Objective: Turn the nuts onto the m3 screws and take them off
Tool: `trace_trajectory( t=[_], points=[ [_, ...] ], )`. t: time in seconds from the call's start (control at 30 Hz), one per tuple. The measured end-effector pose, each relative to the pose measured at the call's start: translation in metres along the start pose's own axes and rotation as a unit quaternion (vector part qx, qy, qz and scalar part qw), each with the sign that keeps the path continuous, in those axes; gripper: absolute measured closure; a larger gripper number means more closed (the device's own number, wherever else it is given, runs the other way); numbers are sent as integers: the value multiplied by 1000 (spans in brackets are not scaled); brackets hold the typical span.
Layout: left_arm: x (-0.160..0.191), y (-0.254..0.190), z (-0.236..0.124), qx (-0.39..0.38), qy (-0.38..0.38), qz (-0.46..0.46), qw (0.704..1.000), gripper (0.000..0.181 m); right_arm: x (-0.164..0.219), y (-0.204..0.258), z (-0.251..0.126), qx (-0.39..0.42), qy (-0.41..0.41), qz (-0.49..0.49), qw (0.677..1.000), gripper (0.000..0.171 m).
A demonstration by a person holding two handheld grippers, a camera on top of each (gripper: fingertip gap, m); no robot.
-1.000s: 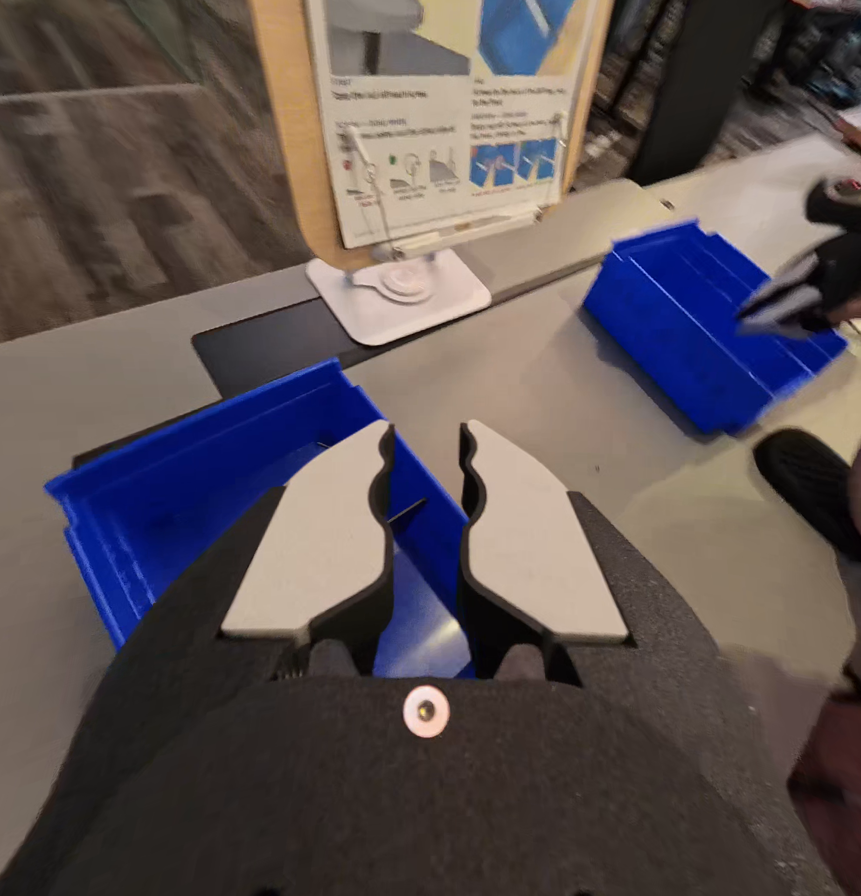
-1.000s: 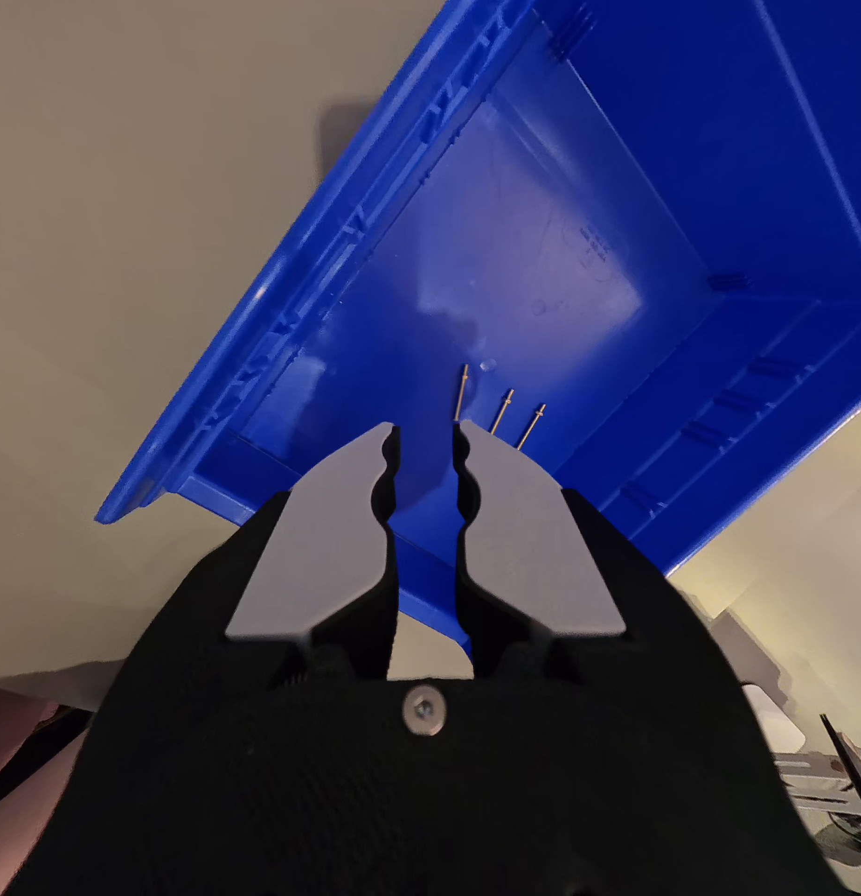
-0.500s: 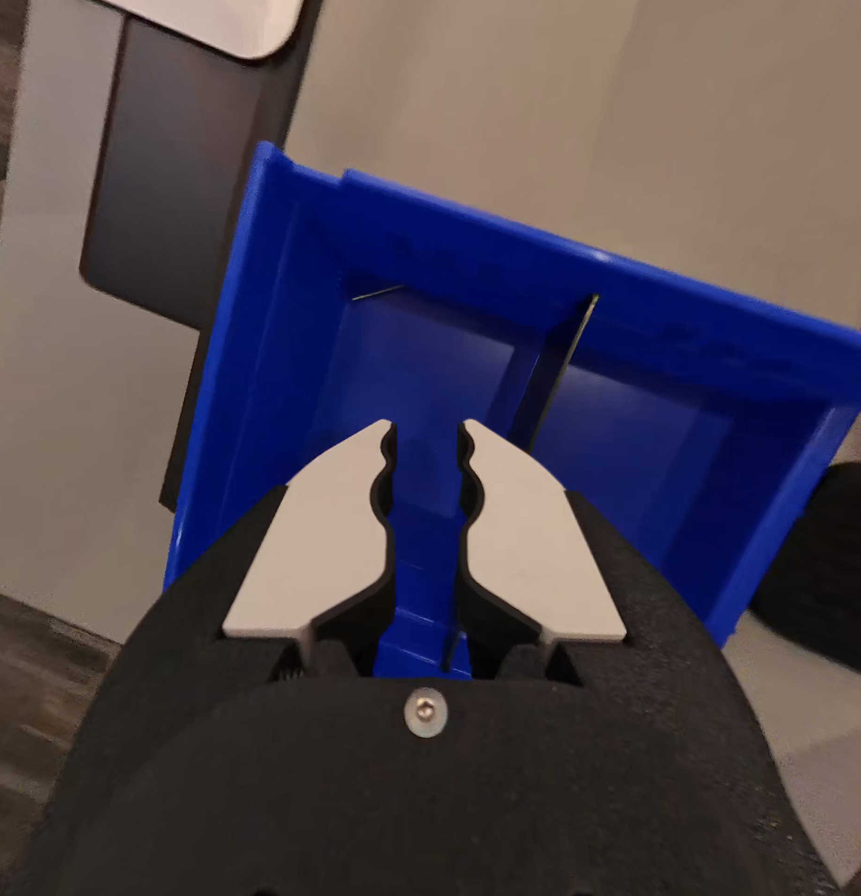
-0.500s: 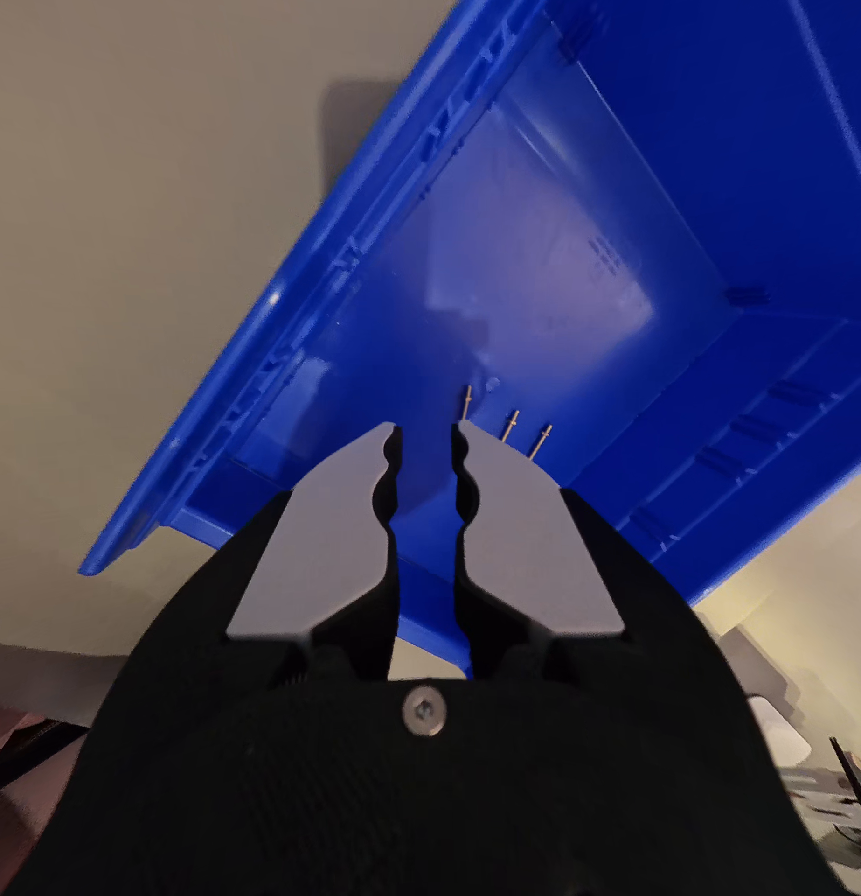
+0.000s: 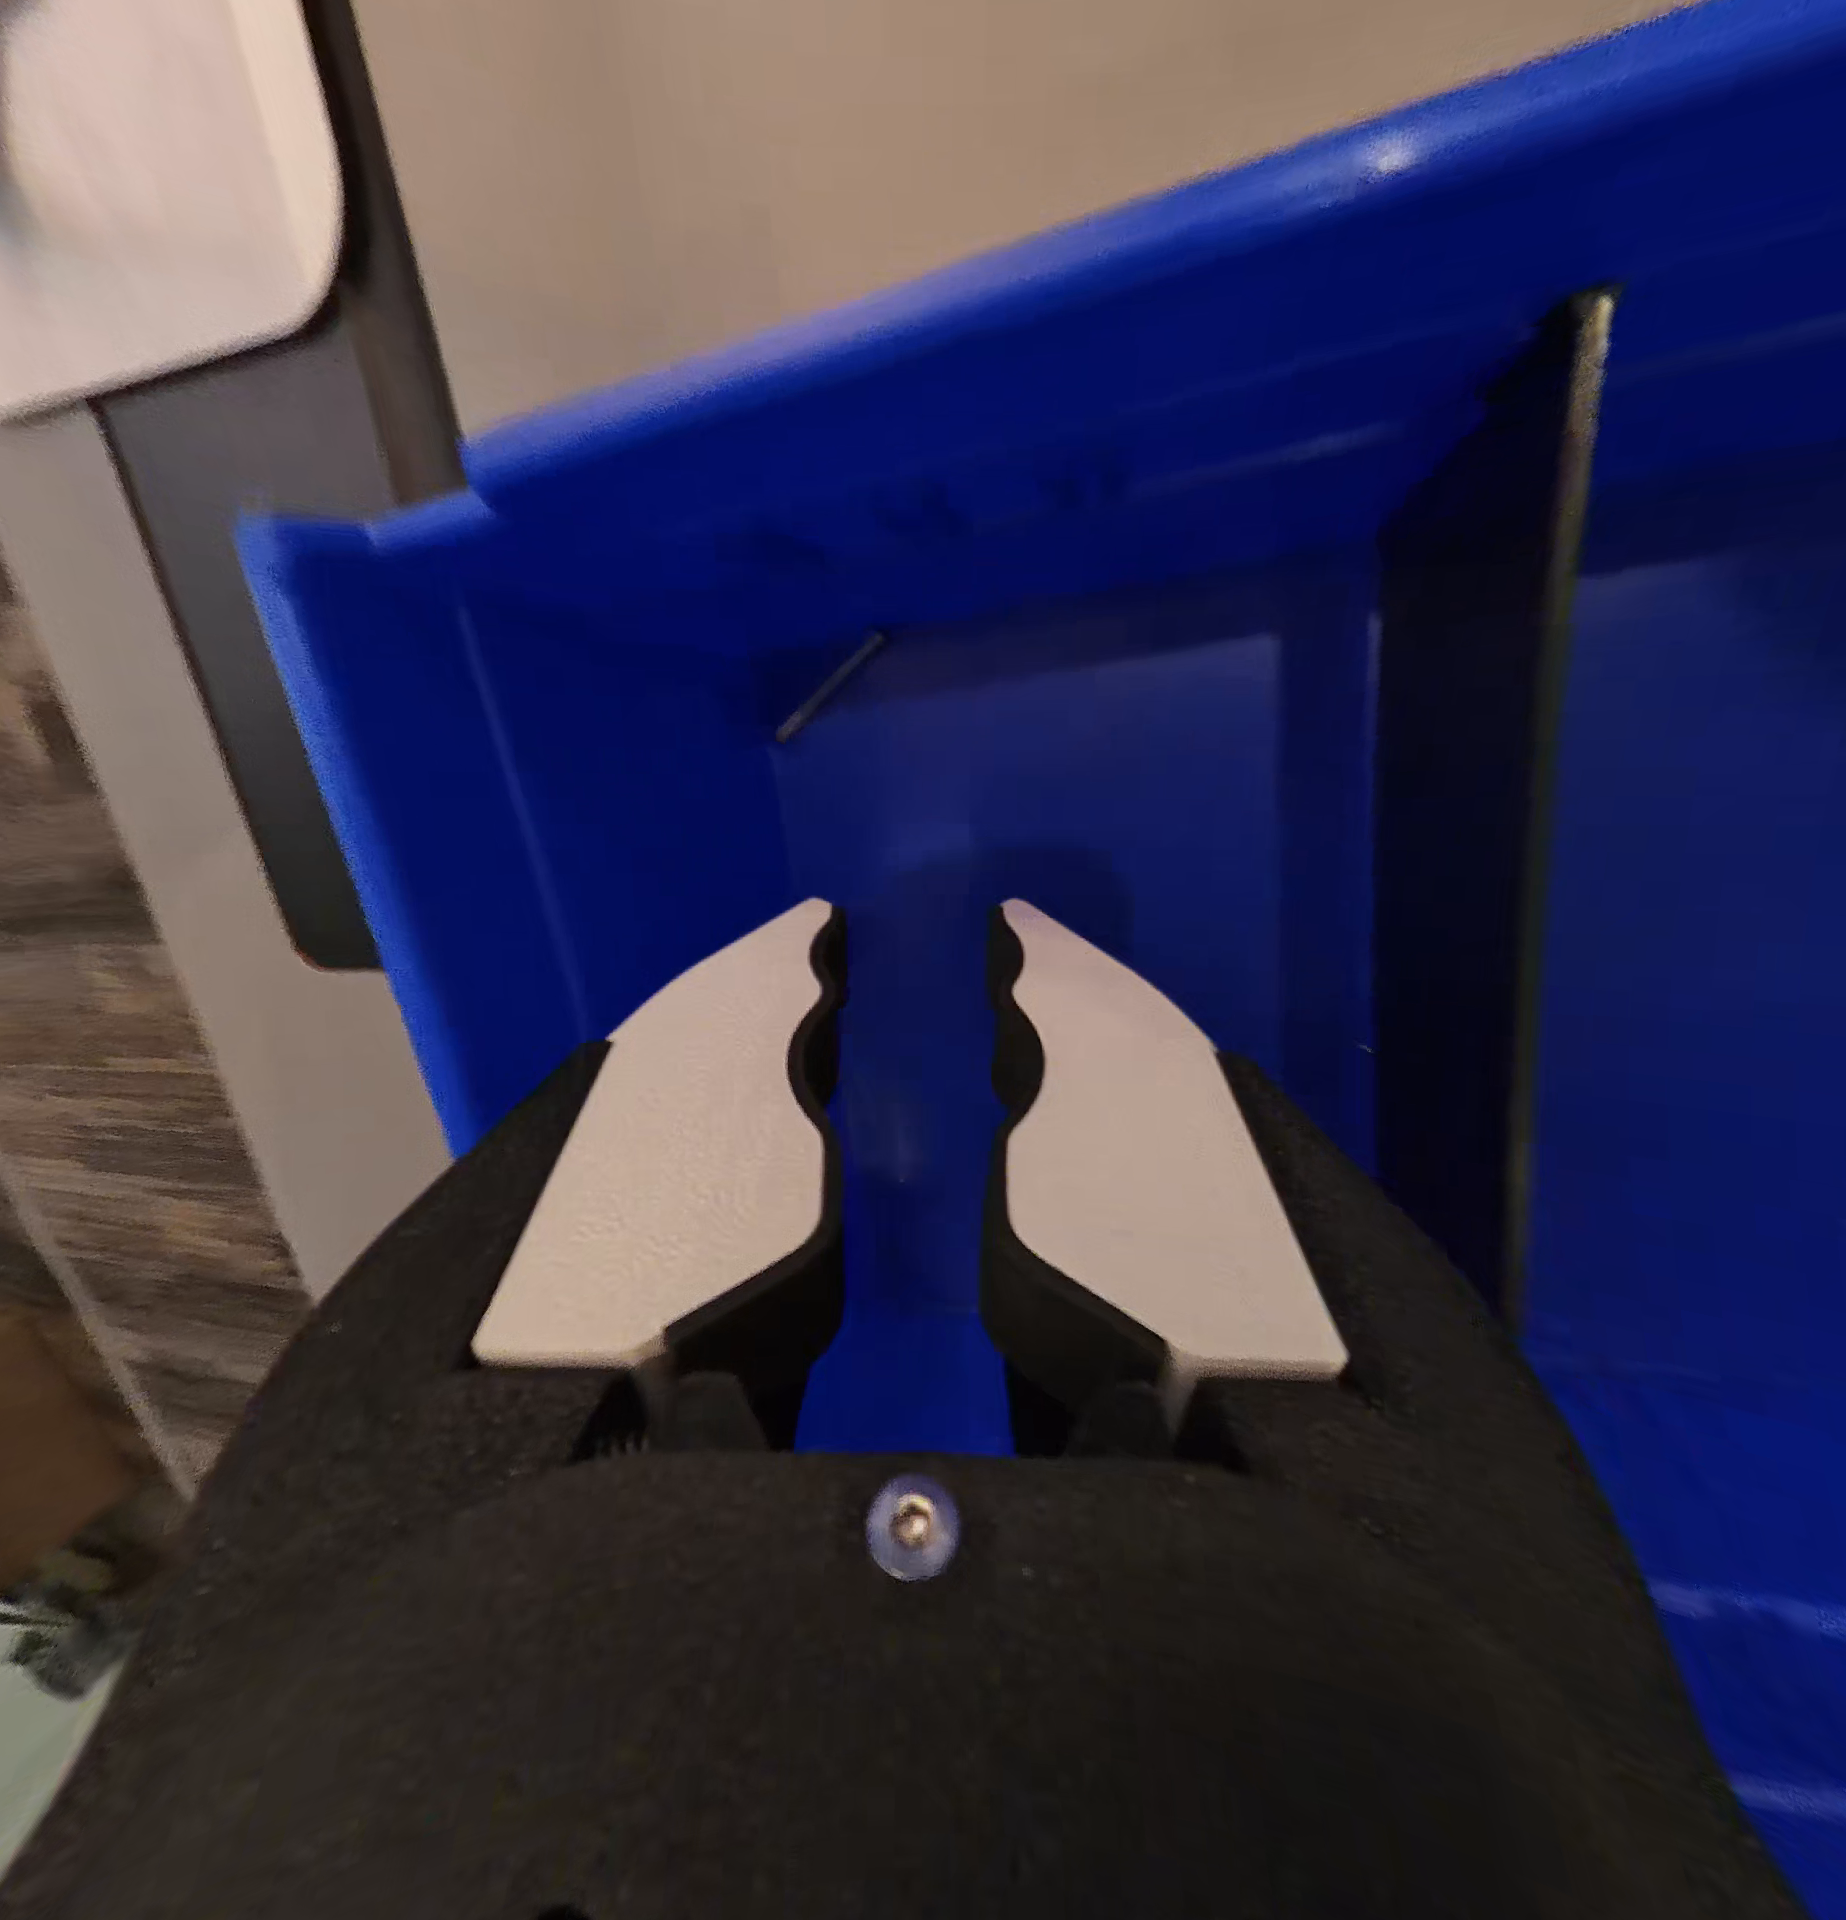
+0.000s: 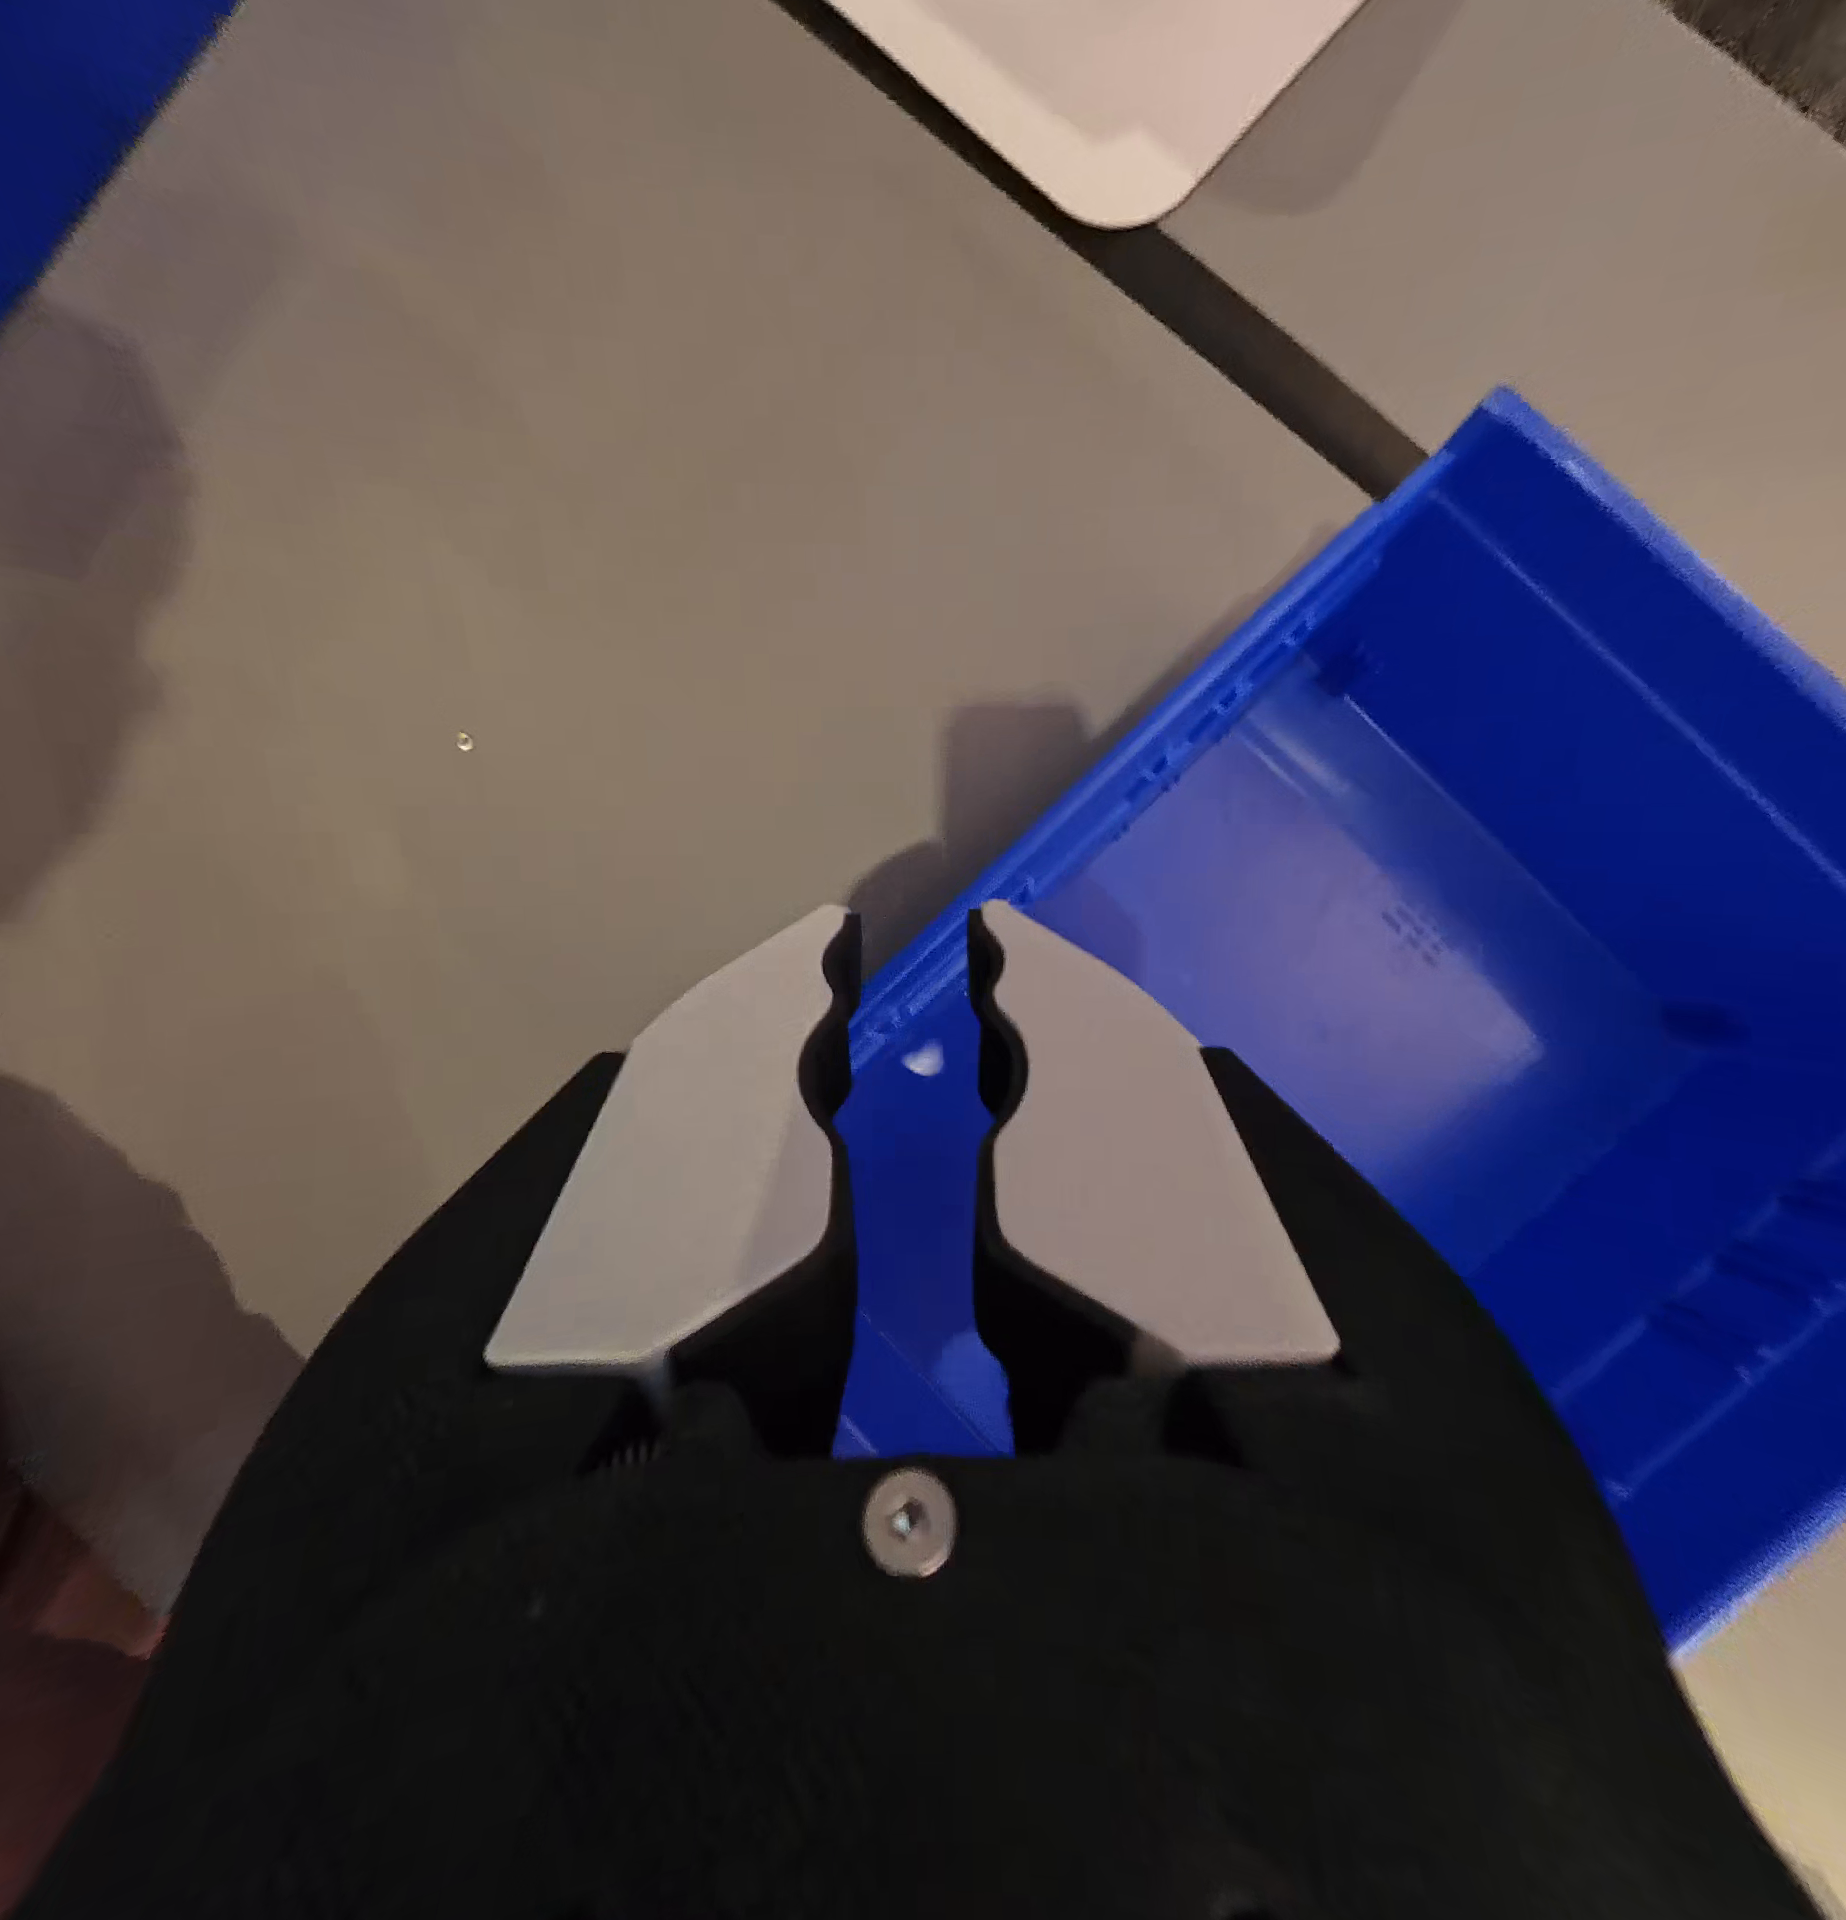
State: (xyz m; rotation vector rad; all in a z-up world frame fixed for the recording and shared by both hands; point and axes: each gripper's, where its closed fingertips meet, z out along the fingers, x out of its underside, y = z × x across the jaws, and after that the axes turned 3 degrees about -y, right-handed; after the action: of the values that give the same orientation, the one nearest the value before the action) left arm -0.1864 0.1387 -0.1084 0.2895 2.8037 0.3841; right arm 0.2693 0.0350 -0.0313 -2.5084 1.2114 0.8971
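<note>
Now both tools, left (image 5: 917, 914) and right (image 6: 906, 920), gape empty over blue bins (image 5: 1106, 582).

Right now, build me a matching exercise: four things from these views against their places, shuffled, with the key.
1. left gripper
2. tiny metal ring
3. thin dark pin
4. black divider

A. loose on the grey table
B. splits the blue bin into compartments
C. in the bin's far corner
D. open above the bin's floor

Pairs: 1-D, 2-A, 3-C, 4-B
</note>
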Motion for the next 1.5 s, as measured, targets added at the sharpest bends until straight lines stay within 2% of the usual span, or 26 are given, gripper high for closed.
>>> trace_trajectory(
  t=[0.2, 0.33, 0.73, 0.97, 1.1, 1.27, 1.33, 1.43, 1.5],
  points=[
    [-23, 17, 25, -41, -32, 65, 997, 156, 0, 7, 15, -29, 9, -2, 1000, 151],
    [-25, 16, 37, -28, -27, 73, 997, 156, 7, 8, 22, -34, 32, -6, 999, 150],
    [-24, 8, 56, 23, -8, 76, 997, 158, 6, 15, 19, -46, 30, -15, 998, 151],
    [-26, 8, 58, 21, -10, 87, 996, 166, 9, 25, 21, -57, 46, -32, 997, 151],
    [-25, 0, 59, 49, 0, 83, 995, 180, 12, 28, 23, -62, 56, -38, 996, 150],
    [-23, -1, 57, 54, 10, 64, 996, 180, 13, 30, 23, -66, 58, -40, 995, 150],
    [-20, 1, 55, 36, 17, 62, 997, 176, 13, 29, 23, -66, 58, -39, 995, 150],
    [-27, 9, 48, -2, -15, 38, 999, 165, 13, 29, 24, -70, 58, -38, 995, 151],
    [-27, 8, 46, -5, -17, 53, 998, 165, 14, 30, 25, -72, 62, -40, 995, 151]
  ],
)
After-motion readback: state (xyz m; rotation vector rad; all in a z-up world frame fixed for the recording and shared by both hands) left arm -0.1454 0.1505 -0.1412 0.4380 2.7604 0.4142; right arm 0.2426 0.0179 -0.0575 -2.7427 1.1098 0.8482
